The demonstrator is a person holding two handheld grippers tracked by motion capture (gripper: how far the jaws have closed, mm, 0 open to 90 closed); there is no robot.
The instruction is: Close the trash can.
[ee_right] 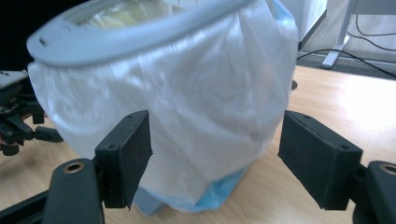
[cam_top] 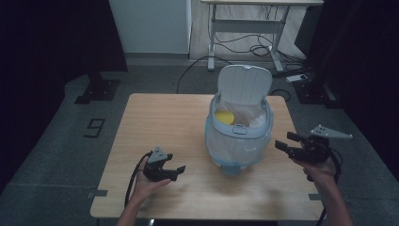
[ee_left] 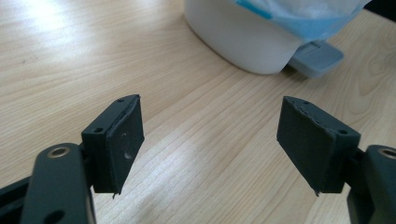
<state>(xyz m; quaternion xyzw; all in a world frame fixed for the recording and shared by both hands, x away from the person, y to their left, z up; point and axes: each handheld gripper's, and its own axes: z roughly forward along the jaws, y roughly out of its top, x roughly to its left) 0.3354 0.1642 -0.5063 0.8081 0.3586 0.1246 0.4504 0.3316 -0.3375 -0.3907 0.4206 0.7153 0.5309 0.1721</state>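
Observation:
A small white pedal bin (cam_top: pixel 239 136) stands on the wooden table (cam_top: pixel 155 122) with its lid (cam_top: pixel 244 84) tipped up and back. A translucent bag lines the bin and folds over the pale blue rim. Something yellow (cam_top: pixel 224 117) lies inside. My left gripper (cam_top: pixel 176 173) rests low over the table to the bin's left, open, with nothing between its jaws (ee_left: pixel 210 140); the bin's base (ee_left: pixel 247 42) and grey pedal (ee_left: pixel 315 58) lie ahead of it. My right gripper (cam_top: pixel 283 140) is raised at the bin's right side, open and pointing at the bagged wall (ee_right: pixel 187 107), jaws apart from it (ee_right: pixel 215 154).
Bare tabletop stretches left of the bin and along the front edge. Behind the table stands a white desk frame (cam_top: pixel 244 28) with cables on the floor and a power strip (cam_top: pixel 296 77). A black stand base (cam_top: pixel 96 89) sits at the back left. In the right gripper view the left gripper (ee_right: pixel 18 126) shows beyond the bin.

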